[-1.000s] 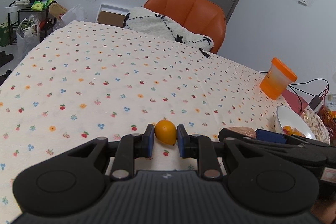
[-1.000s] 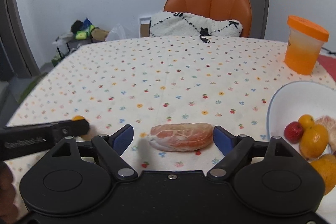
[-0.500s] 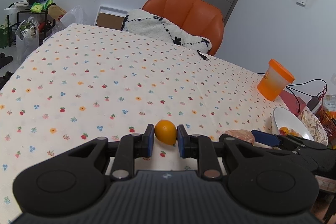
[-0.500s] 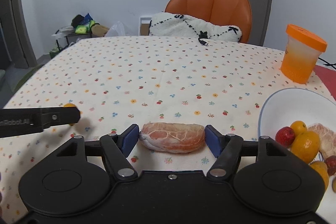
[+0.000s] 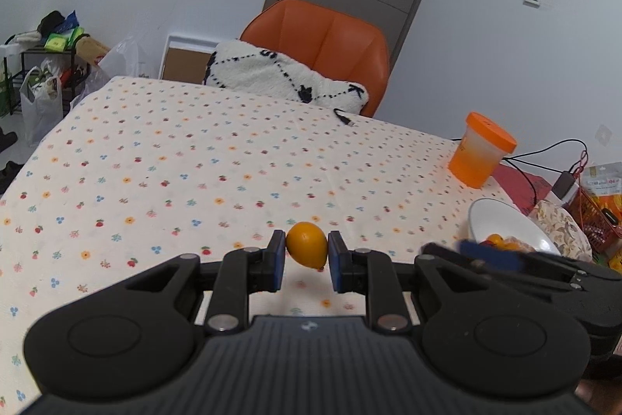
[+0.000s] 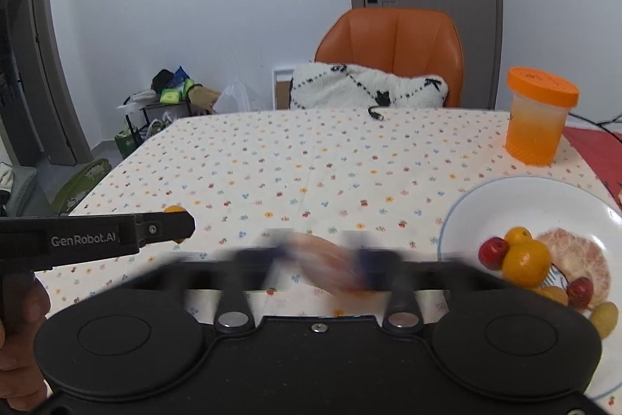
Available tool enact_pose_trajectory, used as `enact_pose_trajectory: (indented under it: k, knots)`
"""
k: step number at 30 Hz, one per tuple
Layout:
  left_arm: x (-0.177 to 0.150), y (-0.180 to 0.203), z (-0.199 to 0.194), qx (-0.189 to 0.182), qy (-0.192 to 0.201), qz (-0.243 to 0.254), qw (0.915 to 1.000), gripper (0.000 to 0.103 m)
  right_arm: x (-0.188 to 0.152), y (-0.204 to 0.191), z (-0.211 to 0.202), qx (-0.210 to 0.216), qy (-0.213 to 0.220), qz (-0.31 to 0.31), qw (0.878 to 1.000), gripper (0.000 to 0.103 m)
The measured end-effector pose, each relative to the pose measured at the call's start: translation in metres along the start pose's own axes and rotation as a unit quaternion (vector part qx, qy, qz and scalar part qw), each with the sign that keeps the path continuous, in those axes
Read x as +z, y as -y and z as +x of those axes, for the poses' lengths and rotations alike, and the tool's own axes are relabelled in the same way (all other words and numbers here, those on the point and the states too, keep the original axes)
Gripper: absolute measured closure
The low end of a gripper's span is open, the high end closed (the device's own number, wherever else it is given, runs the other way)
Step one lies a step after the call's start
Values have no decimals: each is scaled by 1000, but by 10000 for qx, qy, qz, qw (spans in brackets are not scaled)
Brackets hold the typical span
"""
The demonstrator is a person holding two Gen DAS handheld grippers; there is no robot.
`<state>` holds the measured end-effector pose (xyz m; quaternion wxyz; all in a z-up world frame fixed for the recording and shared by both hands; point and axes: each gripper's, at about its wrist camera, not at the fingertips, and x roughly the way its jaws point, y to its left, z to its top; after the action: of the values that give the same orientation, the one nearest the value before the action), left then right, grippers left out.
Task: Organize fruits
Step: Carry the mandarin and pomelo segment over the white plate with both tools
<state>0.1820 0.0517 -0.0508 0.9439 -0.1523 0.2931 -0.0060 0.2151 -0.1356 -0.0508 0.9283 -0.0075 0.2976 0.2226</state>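
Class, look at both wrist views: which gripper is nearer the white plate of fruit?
Right. The right gripper, holding a blurred pomelo segment, is just beside the white plate; the left gripper is farther away.

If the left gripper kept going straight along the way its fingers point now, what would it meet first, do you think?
Nothing close: the left gripper, shut on the small orange fruit, points over bare tablecloth. Farther on, probably the white cushion on the orange chair, though depth is unclear.

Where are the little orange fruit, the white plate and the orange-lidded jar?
Small orange fruit [image 5: 306, 244]: left wrist view, middle of its skin.
White plate [image 6: 501, 199]: right wrist view, bare far side.
Orange-lidded plastic jar [image 6: 536, 121]: right wrist view, body.
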Motion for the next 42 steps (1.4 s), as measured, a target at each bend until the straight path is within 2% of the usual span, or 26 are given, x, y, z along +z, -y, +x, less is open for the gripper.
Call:
enact_pose_trajectory:
  k: [4, 10, 15, 20, 23, 25, 27, 31, 42]
  knots:
    - [-2, 9, -5, -36, 40, 68, 10000, 82, -4, 10, -4, -14, -17, 151, 9999, 93]
    - [-6, 15, -8, 19, 45, 81, 10000, 82, -18, 17, -8, 204, -107, 319, 9992, 91]
    - [-8, 13, -10, 54, 56, 58, 10000, 82, -20, 16, -6, 286, -140, 360, 9988, 61]
    - [-9, 5, -8, 91, 41, -19, 9999, 82, -23, 10, 1, 314, -231, 268, 9989, 50]
    - [-11, -1, -6, 90, 11, -64, 9999, 82, -25, 6, 10, 225, -390, 242, 9987, 49]
    - [-12, -5, -5, 91, -9, -106, 9999, 82, -27, 3, 13, 177, -421, 213, 9987, 43]
    - [-13, -10, -4, 91, -17, -152, 9998, 82, -28, -3, 17, 91, -389, 71, 9992, 29]
    - [-13, -18, -2, 57, -28, -254, 9997, 82, -30, -17, 24, -279, -369, -393, 9982, 29]
    - [-14, -34, 5, 8, -90, -403, 9991, 82, -25, -22, 38, -655, -429, -580, 9952, 27]
